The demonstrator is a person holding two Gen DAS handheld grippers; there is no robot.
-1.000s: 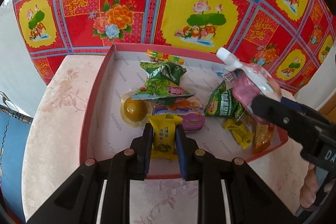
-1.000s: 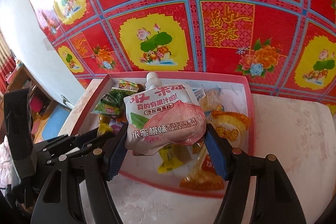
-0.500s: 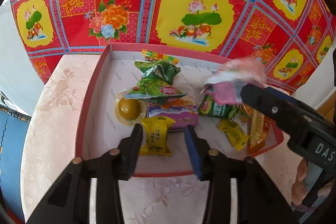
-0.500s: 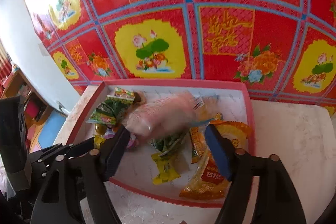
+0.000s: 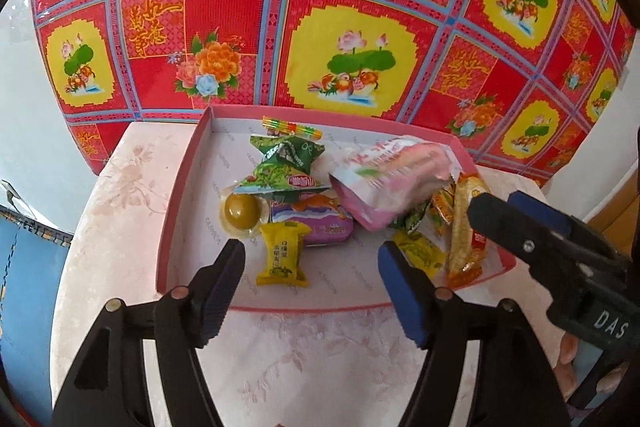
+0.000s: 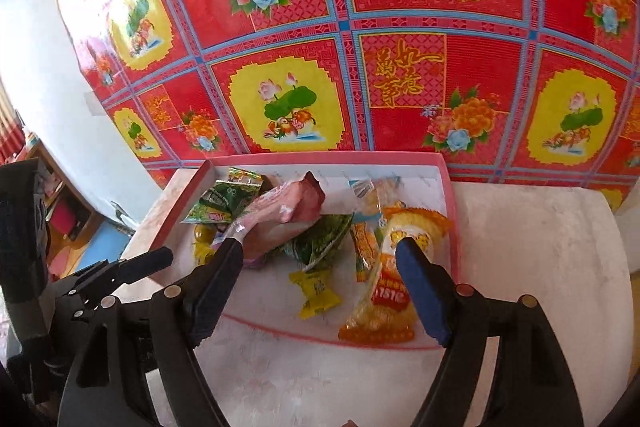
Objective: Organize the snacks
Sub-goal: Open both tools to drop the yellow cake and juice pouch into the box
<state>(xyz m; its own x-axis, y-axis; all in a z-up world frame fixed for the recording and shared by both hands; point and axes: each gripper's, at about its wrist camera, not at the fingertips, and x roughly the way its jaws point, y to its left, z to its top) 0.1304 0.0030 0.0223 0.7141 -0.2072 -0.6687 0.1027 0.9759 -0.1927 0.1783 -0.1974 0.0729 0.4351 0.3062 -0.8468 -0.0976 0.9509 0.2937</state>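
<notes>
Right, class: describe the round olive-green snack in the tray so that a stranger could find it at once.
Start at the pink-rimmed tray on the pale table. Near its left wall, below the green triangular packets, lies the clear-wrapped olive-green ball. It is the only round, unprinted snack there.

Behind the pink-rimmed tray [image 5: 188, 163], a red cloth [image 5: 320, 7] with blue grid, yellow lotus medallions; inside the tray, a yellow candy wrapper [image 5: 280, 255], pink pouch [image 5: 392, 183].

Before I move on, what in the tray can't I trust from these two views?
- Pink juice pouch: motion-blurred in the left wrist view, print unreadable.
- Snacks beneath the pouch: covered in both views.
- Long orange packet: right claw's finger crosses it in the right wrist view.
- Yellow candy lettering: too small.
</notes>
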